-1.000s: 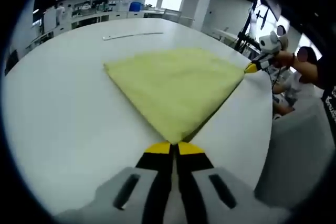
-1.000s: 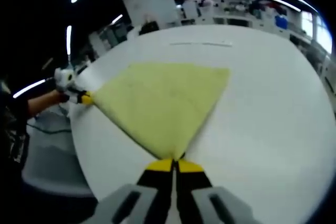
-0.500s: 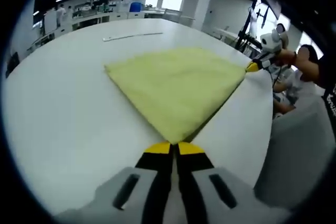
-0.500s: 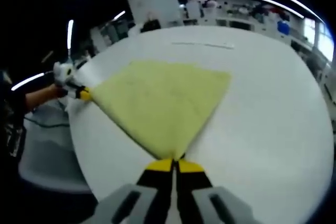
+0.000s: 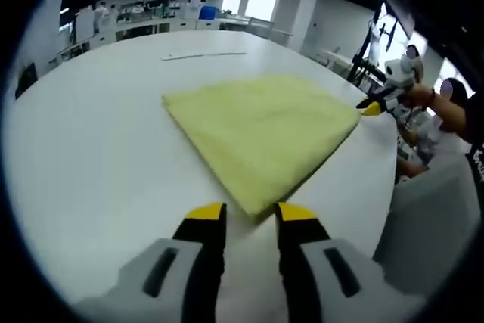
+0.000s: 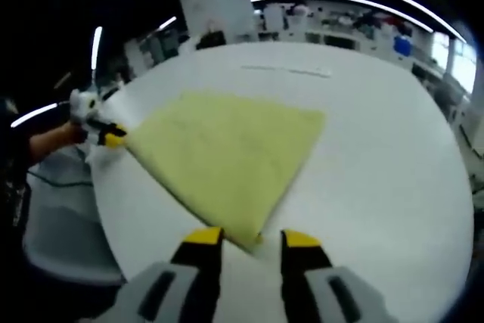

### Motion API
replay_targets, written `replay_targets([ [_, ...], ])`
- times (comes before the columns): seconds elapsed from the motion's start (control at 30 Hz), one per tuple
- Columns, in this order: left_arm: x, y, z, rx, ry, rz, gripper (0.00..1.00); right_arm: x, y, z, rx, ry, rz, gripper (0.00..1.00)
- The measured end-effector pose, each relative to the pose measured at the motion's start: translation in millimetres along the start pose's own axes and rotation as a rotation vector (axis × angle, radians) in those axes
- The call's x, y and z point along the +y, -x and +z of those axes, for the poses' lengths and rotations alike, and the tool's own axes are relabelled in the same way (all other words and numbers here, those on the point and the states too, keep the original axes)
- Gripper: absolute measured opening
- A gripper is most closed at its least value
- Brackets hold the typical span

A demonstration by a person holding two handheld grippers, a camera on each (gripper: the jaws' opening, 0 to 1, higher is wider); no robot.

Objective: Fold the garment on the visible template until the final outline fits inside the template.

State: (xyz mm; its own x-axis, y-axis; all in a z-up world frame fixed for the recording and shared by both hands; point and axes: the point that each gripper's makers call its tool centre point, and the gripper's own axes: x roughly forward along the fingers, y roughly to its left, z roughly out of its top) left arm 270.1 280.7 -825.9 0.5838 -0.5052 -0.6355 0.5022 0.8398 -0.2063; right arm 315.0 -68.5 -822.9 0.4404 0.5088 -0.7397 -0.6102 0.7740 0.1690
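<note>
One garment (image 5: 261, 130), a pale yellow folded cloth, lies flat on one white surface (image 5: 91, 149); two grippers work at it.

In the left gripper view the left gripper (image 5: 250, 214) sits at the bottom centre of the frame, its two yellow-tipped fingers (image 5: 207, 213) spread apart with nothing between them. The nearest corner of the garment points down into the gap and stops just short of the fingertips. At the right edge of the frame the right gripper (image 5: 370, 107) shows small, held by a hand (image 5: 418, 94), its yellow tip just beside the garment's right corner; whether it touches the cloth is too small to tell.

In the right gripper view the right gripper (image 6: 252, 239) rises from the bottom centre, its fingers (image 6: 301, 241) likewise parted and holding nothing. The garment (image 6: 227, 153) spreads up from them across the middle of the frame, its near corner lying just above the gap between the tips. At the left of the frame the left gripper (image 6: 112, 138) appears small, next to the garment's left corner.

One thin pale strip (image 5: 203, 55) lies on the surface in the upper part of the frame, well apart from the garment; what it is cannot be made out. No template outline can be discerned on the surface. The background room is blurred.
</note>
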Motion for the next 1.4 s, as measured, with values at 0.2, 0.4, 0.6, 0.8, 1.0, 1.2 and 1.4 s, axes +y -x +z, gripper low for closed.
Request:
replay_targets([
  [0.2,-0.8,6.2,13.9,-0.047,0.035,0.019,0.50,8.4,7.4,14.8,-0.048,-0.038,0.014,0.56],
  [0.4,-12.4,23.4,26.9,-0.095,0.048,0.023,0.71,26.0,34.1,40.2,-0.099,-0.016,0.013,0.78],
  [0.6,-20.7,41.8,24.7,-0.072,0.058,0.056,0.84,39.8,62.2,55.8,-0.137,-0.005,0.004,0.90],
  [0.8,-18.1,62.5,22.3,-0.076,0.089,0.099,0.93,45.2,78.7,55.7,-0.141,-0.003,-0.015,0.98],
  [1.0,-24.7,71.5,17.3,-0.069,0.112,0.109,0.99,52.9,87.4,44.3,-0.138,0.002,-0.025,0.99],
  [1.2,-29.1,70.8,8.0,-0.045,0.091,0.123,0.99,47.8,82.4,34.8,-0.160,-0.032,-0.039,0.99],
  [1.4,-26.5,71.0,2.1,-0.045,0.115,0.126,0.99,49.1,81.7,34.1,-0.177,-0.038,-0.043,0.99],
])
